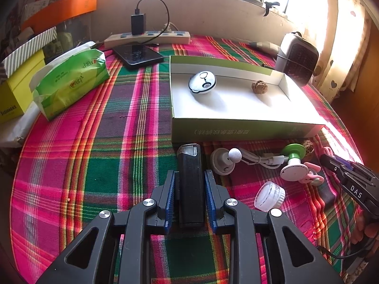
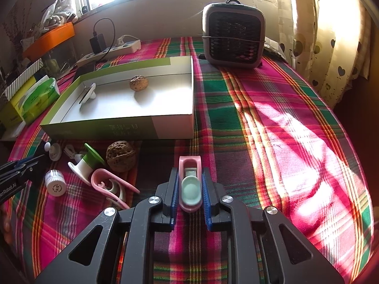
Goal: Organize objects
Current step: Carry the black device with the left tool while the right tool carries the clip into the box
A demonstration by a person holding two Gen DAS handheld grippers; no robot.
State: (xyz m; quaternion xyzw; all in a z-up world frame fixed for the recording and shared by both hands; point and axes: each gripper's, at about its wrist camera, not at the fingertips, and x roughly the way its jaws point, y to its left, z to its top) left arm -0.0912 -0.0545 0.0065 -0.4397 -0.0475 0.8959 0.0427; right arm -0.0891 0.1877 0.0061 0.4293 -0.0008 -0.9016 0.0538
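1. The left gripper (image 1: pixel 189 182) is clamped on a black lighter (image 1: pixel 190 184); the blue pads press both of its long sides, and its metal top pokes out ahead of the fingers, aimed at the near wall of the box (image 1: pixel 236 131)

2. The right gripper (image 2: pixel 189 189) is closed as far as it goes on a pink clip (image 2: pixel 190 184) with a pale green inner part, held lengthwise between the pads over the plaid cloth (image 2: pixel 260 118)

3. The open box sits just beyond both grippers and holds a round white gadget (image 1: pixel 202 82) and a walnut (image 1: pixel 259 87)

4. Loose things lie on the cloth in front of the box: a second walnut (image 2: pixel 120 156), a green-and-white suction piece (image 2: pixel 86 163), another pink clip (image 2: pixel 111 184), a small white cap (image 2: pixel 55 183) and a white cable (image 1: pixel 260 159)

5. Each load looks ready to go into the box. To do it well, lift each high enough to clear the near wall, carry it over bare floor away from the walnut and gadget, lower it close before letting go, and move one hand at a time so the grippers do not meet
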